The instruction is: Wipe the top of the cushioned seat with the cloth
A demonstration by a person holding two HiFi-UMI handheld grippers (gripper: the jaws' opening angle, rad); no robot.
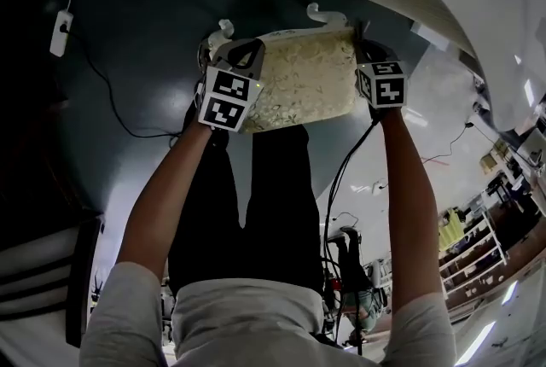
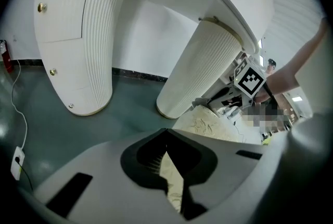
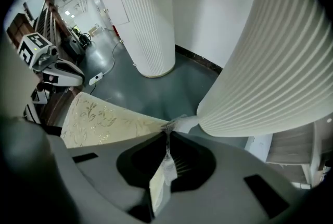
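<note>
My left tool (image 2: 167,165) and right tool (image 3: 165,165) both clamped on cloth (image 1: 307,84) edges, cloth taut between them; overstretching may pull thin bite free.

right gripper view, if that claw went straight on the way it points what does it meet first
Probably the dark floor left of the near ribbed pedestal. The right claw, shut on the cloth, aims close beside its base and might graze it; depth is unclear.
</note>
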